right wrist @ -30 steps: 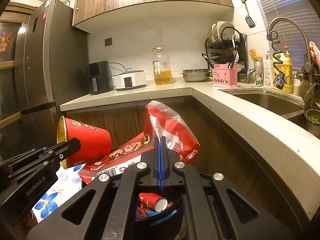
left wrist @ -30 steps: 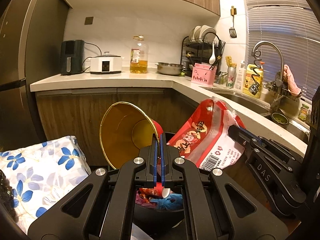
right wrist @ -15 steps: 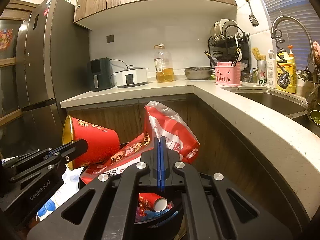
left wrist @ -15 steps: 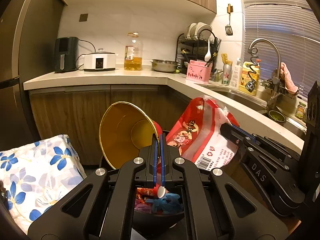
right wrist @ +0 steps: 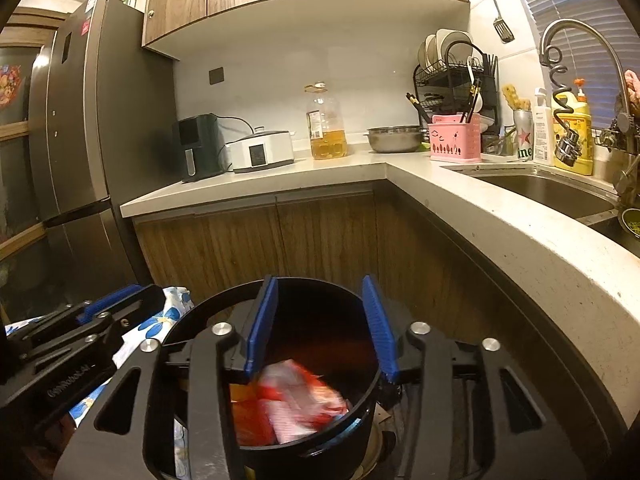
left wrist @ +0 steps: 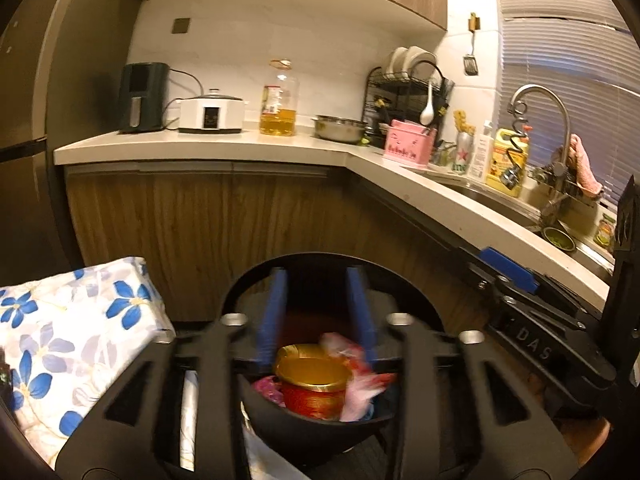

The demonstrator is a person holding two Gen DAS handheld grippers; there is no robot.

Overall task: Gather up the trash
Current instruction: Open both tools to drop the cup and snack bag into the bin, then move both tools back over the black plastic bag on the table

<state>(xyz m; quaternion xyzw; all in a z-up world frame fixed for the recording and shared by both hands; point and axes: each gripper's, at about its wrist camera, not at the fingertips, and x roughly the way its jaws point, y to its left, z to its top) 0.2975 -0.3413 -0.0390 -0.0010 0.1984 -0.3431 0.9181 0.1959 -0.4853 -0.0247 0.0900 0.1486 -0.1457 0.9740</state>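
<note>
A black round trash bin [left wrist: 320, 420] stands on the floor below both grippers, also in the right wrist view [right wrist: 360, 308]. A red cup with a gold inside [left wrist: 314, 376] sits upright in the bin, beside a red and white snack bag [left wrist: 360, 392]. The bag lies blurred in the bin in the right wrist view [right wrist: 296, 396]. My left gripper [left wrist: 318, 316] is open and empty above the bin. My right gripper [right wrist: 320, 324] is open and empty above the bin. The right gripper also shows at the right of the left wrist view [left wrist: 508, 276].
A flower-print cloth [left wrist: 68, 344] lies left of the bin. A wooden cabinet [right wrist: 320, 240] and an L-shaped counter [right wrist: 500, 220] stand behind and to the right. The sink [right wrist: 548, 192] and a fridge [right wrist: 68, 160] flank the space.
Both grippers opened. The red cup left the left gripper and the snack bag left the right gripper. Both now lie in the bin.
</note>
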